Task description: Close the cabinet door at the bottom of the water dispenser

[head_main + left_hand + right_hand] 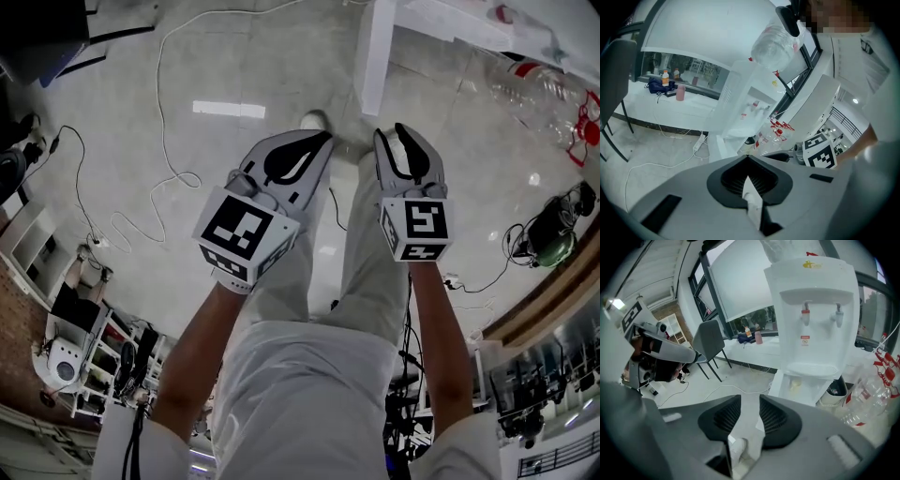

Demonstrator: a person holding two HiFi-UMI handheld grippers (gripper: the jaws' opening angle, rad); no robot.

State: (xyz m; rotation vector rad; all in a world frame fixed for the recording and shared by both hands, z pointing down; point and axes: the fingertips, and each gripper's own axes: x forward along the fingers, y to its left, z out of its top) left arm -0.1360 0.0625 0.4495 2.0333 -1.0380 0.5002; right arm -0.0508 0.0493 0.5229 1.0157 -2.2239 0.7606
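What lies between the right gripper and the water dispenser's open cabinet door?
In the right gripper view, only bare floor lies between the right gripper and the cabinet door. A white cable lies just left of that stretch.

Left claw (317,141): my pale grey shell, black ribbed pads.
Right claw (401,133): same grey shell, black pads.
Marker cubes (246,232): white with black square patterns, just behind each claw.
Sleeves (122,448): short, white, well behind my claws.
Trousers (309,375): light grey.
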